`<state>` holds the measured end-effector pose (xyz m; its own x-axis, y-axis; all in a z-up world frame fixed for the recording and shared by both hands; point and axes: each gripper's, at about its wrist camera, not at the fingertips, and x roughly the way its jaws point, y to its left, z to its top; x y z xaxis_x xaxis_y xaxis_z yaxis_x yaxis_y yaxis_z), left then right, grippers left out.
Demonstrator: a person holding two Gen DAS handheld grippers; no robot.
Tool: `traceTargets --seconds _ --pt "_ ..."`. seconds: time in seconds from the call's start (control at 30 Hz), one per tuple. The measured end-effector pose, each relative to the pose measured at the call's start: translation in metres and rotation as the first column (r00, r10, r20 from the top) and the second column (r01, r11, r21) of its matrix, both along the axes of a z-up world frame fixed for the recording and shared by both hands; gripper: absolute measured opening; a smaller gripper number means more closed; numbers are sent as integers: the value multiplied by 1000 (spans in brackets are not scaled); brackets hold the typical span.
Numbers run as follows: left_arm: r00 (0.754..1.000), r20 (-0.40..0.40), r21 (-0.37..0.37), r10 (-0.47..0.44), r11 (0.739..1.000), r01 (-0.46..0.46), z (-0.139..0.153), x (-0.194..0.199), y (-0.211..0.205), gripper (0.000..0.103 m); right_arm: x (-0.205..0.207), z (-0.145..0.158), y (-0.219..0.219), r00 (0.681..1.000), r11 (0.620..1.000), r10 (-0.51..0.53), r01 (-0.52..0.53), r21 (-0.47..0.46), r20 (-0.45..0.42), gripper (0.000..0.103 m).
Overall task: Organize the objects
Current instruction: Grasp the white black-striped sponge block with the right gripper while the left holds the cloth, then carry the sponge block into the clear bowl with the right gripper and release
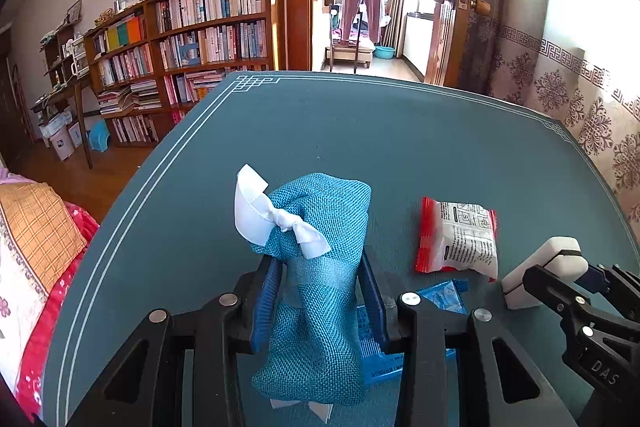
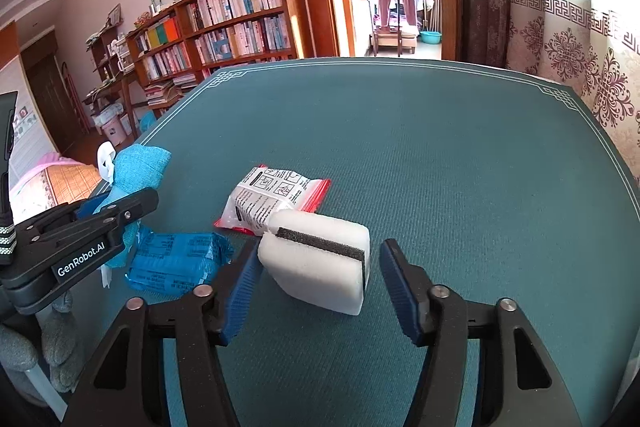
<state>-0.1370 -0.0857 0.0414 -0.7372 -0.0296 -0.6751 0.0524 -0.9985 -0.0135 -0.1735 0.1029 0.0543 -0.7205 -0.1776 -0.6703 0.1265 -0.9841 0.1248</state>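
A blue woven pouch (image 1: 320, 227) with a white ribbon bow stands upright, and my left gripper (image 1: 320, 291) is shut on its lower half. The same pouch (image 2: 136, 167) and the left gripper (image 2: 120, 211) show at the left of the right wrist view. A white sponge (image 2: 320, 267) with a dark strip lies tilted between the jaws of my right gripper (image 2: 320, 249). Its left pad is at the sponge and a gap shows at the right pad. A red-and-white packet (image 2: 272, 199) lies just behind the sponge. Left of the sponge lies a blue packet (image 2: 176, 263).
Everything sits on a table with a teal cloth (image 2: 440, 147). A patterned curtain (image 2: 580, 75) hangs close along its right edge. Bedding (image 1: 36, 247) lies off the left edge, with bookshelves (image 1: 192, 47) and a doorway (image 1: 368, 7) beyond the far edge.
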Motion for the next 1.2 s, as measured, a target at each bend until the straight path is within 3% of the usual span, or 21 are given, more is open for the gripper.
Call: traceTargets --seconds 0.63,1.2 --pt "998 -22 8 -55 998 55 2 8 15 41 61 21 39 999 995 -37 34 -98 -21 48" --pt "997 -21 -18 -72 997 72 0 12 29 41 171 60 146 963 967 -247 239 -83 -103 48"
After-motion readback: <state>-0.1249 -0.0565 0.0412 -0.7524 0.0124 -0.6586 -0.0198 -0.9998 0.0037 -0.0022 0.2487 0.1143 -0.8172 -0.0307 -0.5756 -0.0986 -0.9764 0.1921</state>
